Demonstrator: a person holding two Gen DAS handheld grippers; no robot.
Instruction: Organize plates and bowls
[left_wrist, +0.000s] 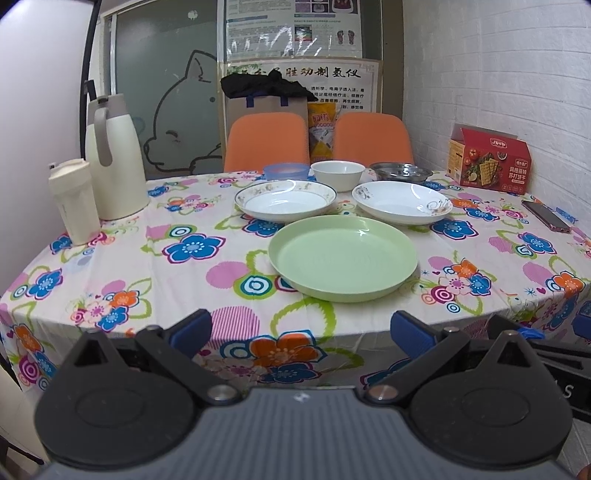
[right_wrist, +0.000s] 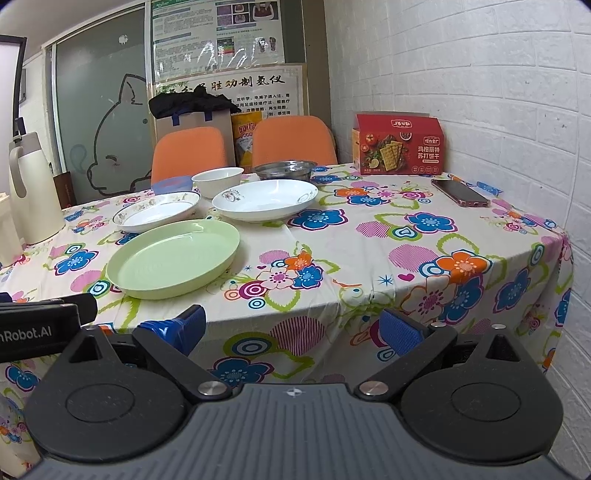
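Both grippers hover at the near edge of the tabletop (left_wrist: 122, 258), fingers spread wide and empty.

The green plate (left_wrist: 342, 257) lies nearest; behind it two white plates (left_wrist: 285, 200) (left_wrist: 402, 202) sit side by side, then a blue bowl (left_wrist: 285, 171), white bowl (left_wrist: 337, 173) and steel bowl (left_wrist: 401, 172).

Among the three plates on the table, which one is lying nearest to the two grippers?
The plain green plate. It lies in front of the other two: the white plate with the dark-lined floral rim and the white plate with small flower motifs sit farther back, before the bowls.
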